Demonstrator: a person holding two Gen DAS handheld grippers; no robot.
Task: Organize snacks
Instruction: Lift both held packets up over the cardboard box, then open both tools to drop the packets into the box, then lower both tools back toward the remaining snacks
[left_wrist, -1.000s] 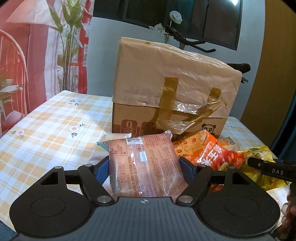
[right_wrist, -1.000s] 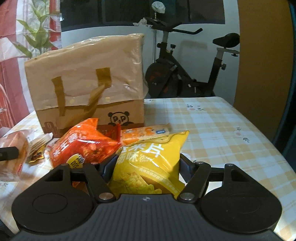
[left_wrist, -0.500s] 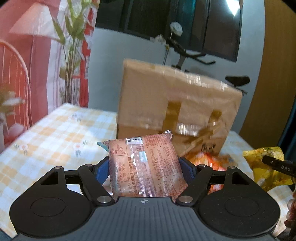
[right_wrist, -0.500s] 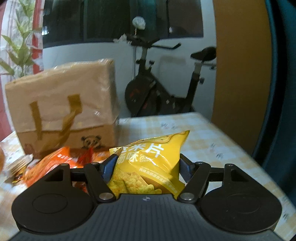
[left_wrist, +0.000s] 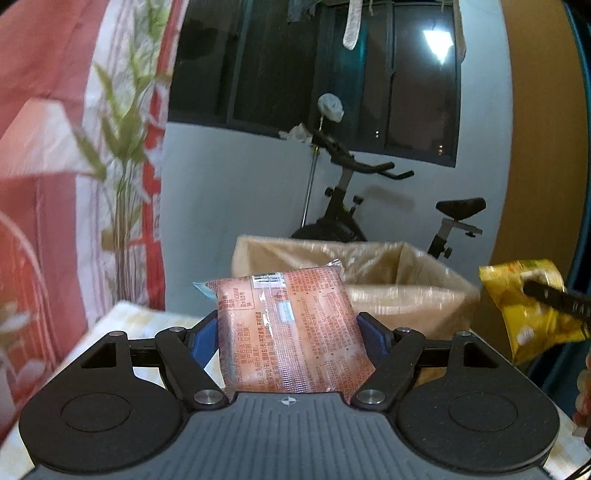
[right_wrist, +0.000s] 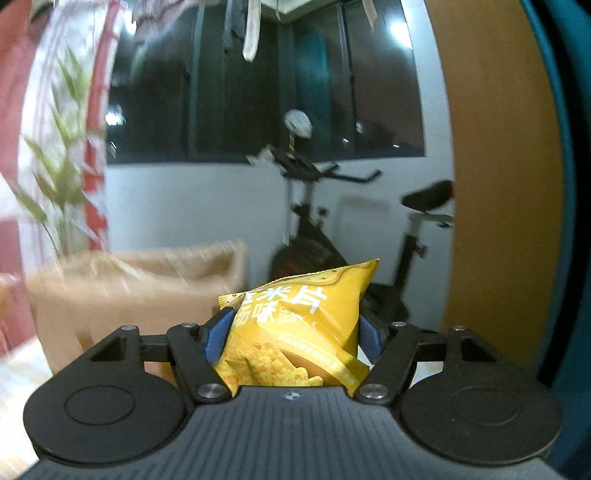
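Observation:
My left gripper (left_wrist: 286, 332) is shut on a pink clear-wrapped snack packet (left_wrist: 288, 328), held up in the air. Behind it stands the tan plastic-lined box (left_wrist: 369, 280) with its open top showing. My right gripper (right_wrist: 291, 336) is shut on a yellow corn chip bag (right_wrist: 299, 328), raised level with the box top (right_wrist: 140, 280), which lies to its left. The yellow bag and a right finger also show at the right edge of the left wrist view (left_wrist: 532, 310).
An exercise bike (left_wrist: 354, 206) stands behind the table by the white wall. A red and white curtain with a plant (left_wrist: 122, 155) is on the left. A strip of the checked tablecloth (left_wrist: 147, 317) shows low left. An orange wall panel (right_wrist: 495, 184) is on the right.
Both grippers have risen with their snacks from table level to about the height of the box's open top. The other snacks on the table have dropped out of view.

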